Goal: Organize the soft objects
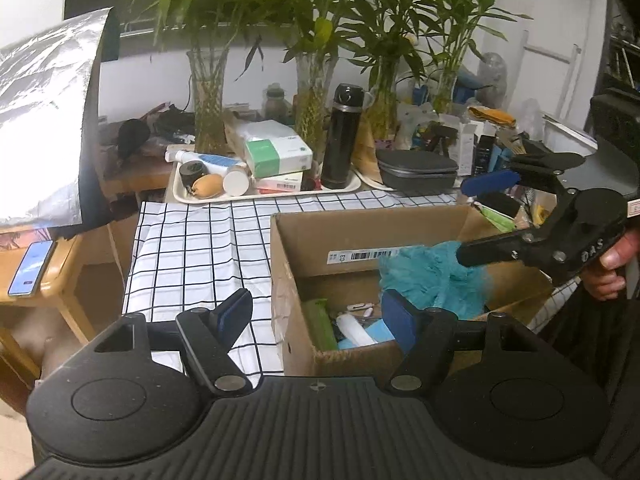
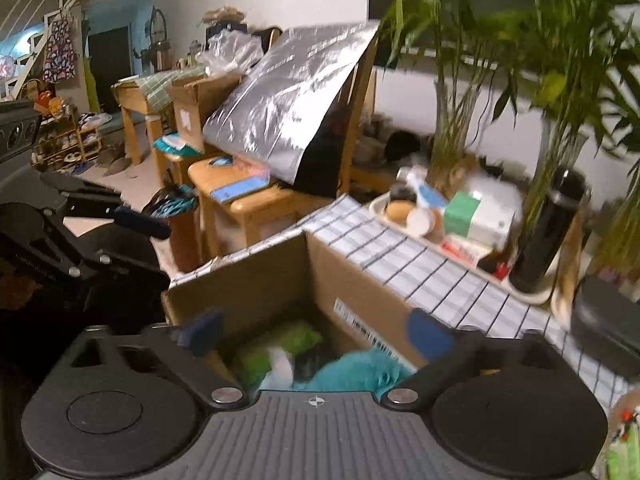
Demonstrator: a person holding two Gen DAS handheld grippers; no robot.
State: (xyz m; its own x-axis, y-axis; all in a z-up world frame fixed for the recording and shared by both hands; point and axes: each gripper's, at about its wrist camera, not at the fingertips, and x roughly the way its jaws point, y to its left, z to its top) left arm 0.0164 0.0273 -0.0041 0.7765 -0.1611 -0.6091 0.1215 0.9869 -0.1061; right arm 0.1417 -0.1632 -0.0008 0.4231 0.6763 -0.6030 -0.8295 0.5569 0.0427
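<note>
Left of the cardboard box (image 1: pixel 360 240), on a wooden stool, a phone (image 1: pixel 30 268) lies face up under a leaning sheet of silver foil (image 1: pixel 44 120). Nearer the box is the checked tablecloth (image 1: pixel 192 248) on which it stands, and over that cloth I hold my left gripper (image 1: pixel 316 312), its blue pads apart with nothing between them; one pad hangs over the cloth, the other over the box's near corner. Behind the box sits a tray (image 1: pixel 276 194) with a green-and-white packet, a black flask (image 1: pixel 342 136) and a few small things, and behind that stand glass vases of bamboo (image 1: pixel 208 92). Inside the box, the teal fluffy cloth (image 1: pixel 436 276) lies heaped against the right side, with a green roll (image 1: pixel 318 320) and some white and blue bits (too jumbled for me to name) beside it on the floor of the box. Over the right edge of the box is my right gripper (image 1: pixel 476 216), my hand (image 1: pixel 612 264) on its handle; its jaws stand wide apart and grip nothing, the lower finger just above the teal cloth. The right wrist view is blurred, but it shows the same open pads (image 2: pixel 428 336) over the box, the teal cloth (image 2: pixel 360 372) below them.
</note>
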